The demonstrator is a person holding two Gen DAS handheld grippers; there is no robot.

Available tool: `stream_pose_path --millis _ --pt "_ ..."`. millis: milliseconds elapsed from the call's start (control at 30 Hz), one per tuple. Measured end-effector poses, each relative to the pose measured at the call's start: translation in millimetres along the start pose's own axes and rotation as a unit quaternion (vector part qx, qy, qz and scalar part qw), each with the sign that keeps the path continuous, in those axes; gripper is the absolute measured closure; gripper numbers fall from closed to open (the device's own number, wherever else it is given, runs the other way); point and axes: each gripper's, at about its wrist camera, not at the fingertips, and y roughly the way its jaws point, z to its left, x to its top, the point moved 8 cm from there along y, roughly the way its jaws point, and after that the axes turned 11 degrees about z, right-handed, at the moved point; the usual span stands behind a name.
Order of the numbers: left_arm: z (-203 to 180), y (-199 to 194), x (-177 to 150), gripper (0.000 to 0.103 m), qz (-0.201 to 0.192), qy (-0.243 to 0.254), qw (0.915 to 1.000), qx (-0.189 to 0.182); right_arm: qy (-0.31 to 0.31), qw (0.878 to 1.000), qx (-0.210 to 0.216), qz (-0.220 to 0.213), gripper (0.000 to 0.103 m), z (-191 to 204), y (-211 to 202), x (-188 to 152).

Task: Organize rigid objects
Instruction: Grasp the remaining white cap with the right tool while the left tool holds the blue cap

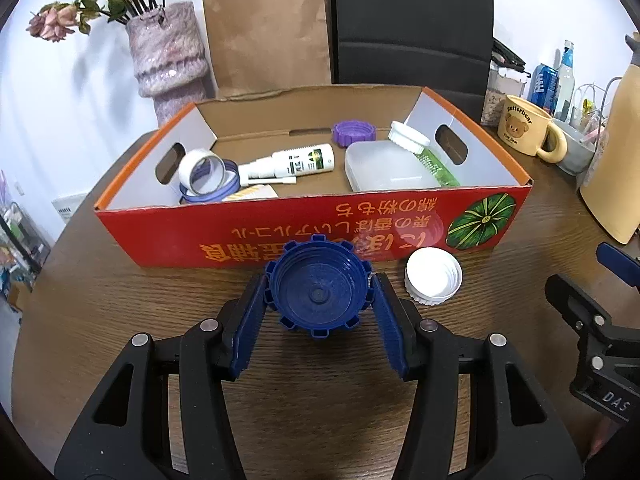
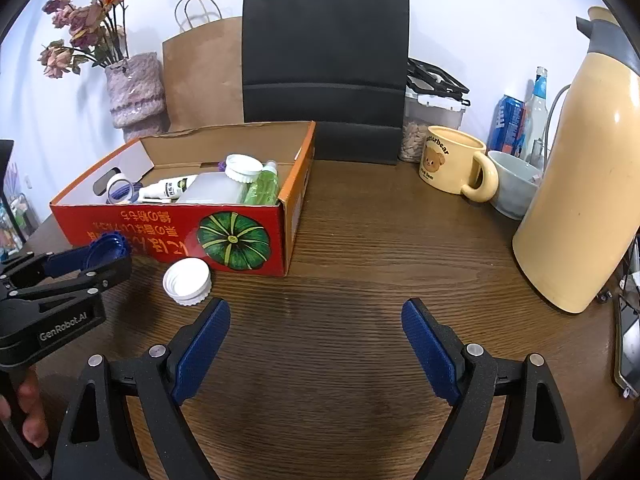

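Step in hand: pick-up of the blue ridged cap point(image 1: 319, 291). The left gripper point(image 1: 319, 286) is clenched on it, pads pressing both sides of the rim, cap open-side up, on or just above the wooden table point(image 1: 120, 292), just in front of the red cardboard box point(image 1: 280, 236). Whether it has cleared the tabletop, cannot tell.

The right gripper point(image 2: 316, 320) is spread wide, nothing between its fingers, hanging over bare table well right of the box.

A white cap point(image 1: 433, 276) lies open-side up on the table, just right of the blue one and near the box front; looks like the next item.

Box already holds a tape roll point(image 1: 200, 170), spray bottle point(image 1: 294, 162), purple cap point(image 1: 354, 132), clear plastic container point(image 1: 384, 164), another white lid point(image 1: 408, 138), green bottle point(image 2: 266, 184).

Next move likely: lift the blue cap over the front wall, release inside, probably in the free middle patch. Needs enough height to clear the wall edge.
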Motion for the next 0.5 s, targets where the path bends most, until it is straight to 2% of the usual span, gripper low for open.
stream_pose_path --millis 500 --pt "31.1 -14.2 0.1 0.054 -0.019 -0.010 0.9997 0.006 -0.019 1.000 0.003 0.010 0.011 38.1 4.1 0.1"
